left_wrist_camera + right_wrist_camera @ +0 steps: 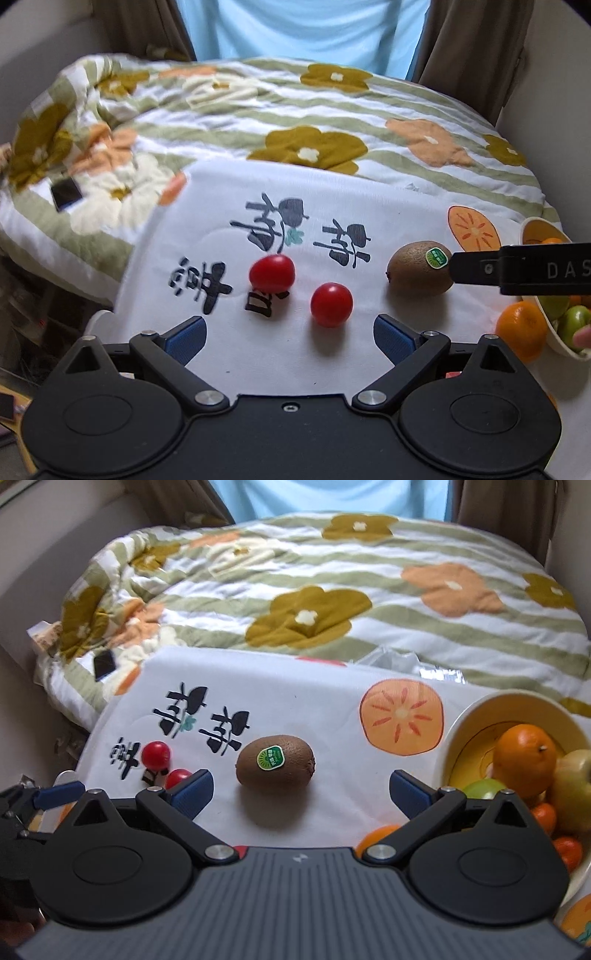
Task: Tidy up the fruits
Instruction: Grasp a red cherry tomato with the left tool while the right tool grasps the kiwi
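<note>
left wrist view: a flowered quilt [295, 122] with green stripes covered the bed behind, a pale blue curtain [303, 29] above it. in front lay a white cloth [258, 354] printed with dark characters and an orange persimmon slice; all loose fruit sat on it. at the right edge a cream bowl [532, 229] showed only partly, with green and orange fruit inside, and an orange [521, 328] lay on the cloth just beside its wall. a brown kiwi [419, 267] with a green sticker lay right of centre, the dark tip of the right gripper [301, 794] reaching in next to it; whether they touched was unclear. two cherry tomatoes were near each other but apart: far tomato [272, 272] and near tomato [331, 304]. the left gripper [290, 341] pointed down at the cloth, jaws spread wide, nothing between the blue pads [391, 338]; the near tomato sat just ahead of the gap.

right wrist view: right gripper jaws also stood wide, nothing clamped, the kiwi lying just ahead of the gap, clear of both pads. the bowl at right held an orange, a pale apple, green fruit and small tangerines.
</note>
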Action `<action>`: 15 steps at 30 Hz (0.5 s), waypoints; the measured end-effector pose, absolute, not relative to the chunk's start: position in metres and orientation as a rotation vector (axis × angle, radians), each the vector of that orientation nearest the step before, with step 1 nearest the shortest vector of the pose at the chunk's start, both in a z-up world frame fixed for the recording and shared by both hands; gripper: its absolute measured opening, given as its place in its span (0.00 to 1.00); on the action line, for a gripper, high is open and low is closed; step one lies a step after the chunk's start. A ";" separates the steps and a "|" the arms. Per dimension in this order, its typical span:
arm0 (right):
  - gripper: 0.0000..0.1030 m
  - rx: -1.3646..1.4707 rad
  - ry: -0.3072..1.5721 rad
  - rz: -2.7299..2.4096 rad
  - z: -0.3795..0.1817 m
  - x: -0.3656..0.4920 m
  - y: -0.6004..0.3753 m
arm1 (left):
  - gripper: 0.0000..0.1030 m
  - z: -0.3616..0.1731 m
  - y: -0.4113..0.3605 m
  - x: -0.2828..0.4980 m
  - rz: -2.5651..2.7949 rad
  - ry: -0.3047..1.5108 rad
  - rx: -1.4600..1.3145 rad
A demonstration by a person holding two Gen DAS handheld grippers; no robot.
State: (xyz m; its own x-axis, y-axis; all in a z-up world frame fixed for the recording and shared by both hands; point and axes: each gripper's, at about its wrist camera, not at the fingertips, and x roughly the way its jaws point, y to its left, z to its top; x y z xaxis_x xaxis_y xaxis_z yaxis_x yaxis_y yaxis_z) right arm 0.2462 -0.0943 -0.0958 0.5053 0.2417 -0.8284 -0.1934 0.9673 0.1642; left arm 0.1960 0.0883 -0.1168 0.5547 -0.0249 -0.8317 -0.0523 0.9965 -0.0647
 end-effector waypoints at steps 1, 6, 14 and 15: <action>1.00 0.060 1.014 0.261 -0.098 0.249 -0.093 | 0.91 -0.120 0.089 0.199 0.009 0.990 -0.101; 1.00 0.069 1.027 0.241 -0.105 0.258 -0.088 | 0.77 -0.130 0.090 0.214 -0.031 1.015 -0.152; 1.00 0.102 1.048 0.223 -0.113 0.270 -0.088 | 0.53 -0.140 0.084 0.228 -0.101 1.041 -0.150; 1.00 0.107 1.052 0.226 -0.115 0.271 -0.087 | 0.52 -0.140 0.084 0.228 -0.104 1.039 -0.146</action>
